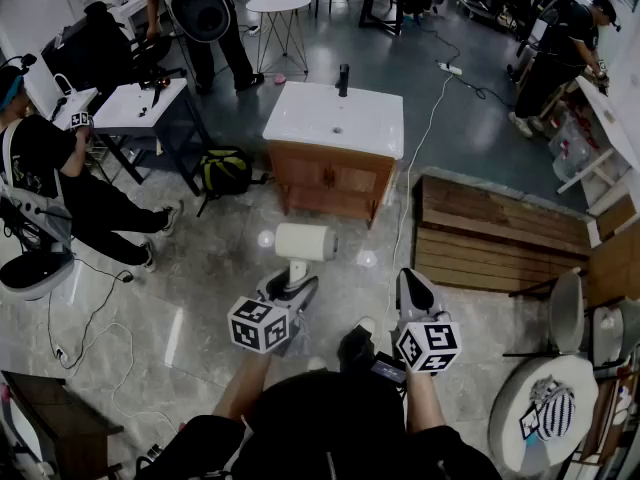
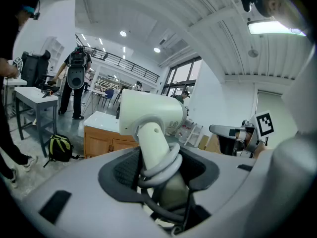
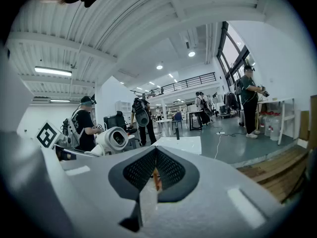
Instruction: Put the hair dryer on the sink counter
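At twelve o'clock stands the sink counter [image 1: 300, 123]; left gripper [image 1: 295, 286], clamped on the hair dryer [image 1: 305, 241] handle, should carry it there level; right gripper [image 1: 413, 290] is closed, empty

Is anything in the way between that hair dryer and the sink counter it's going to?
Nothing visible does. The left gripper holds the hair dryer facing the sink counter across open floor; the backpack lies off to the left.

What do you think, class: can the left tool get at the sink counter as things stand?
Probably yes, after a step forward. The left tool grips the hair dryer, and only open floor lies between it and the sink counter, whose top is bare apart from the faucet.
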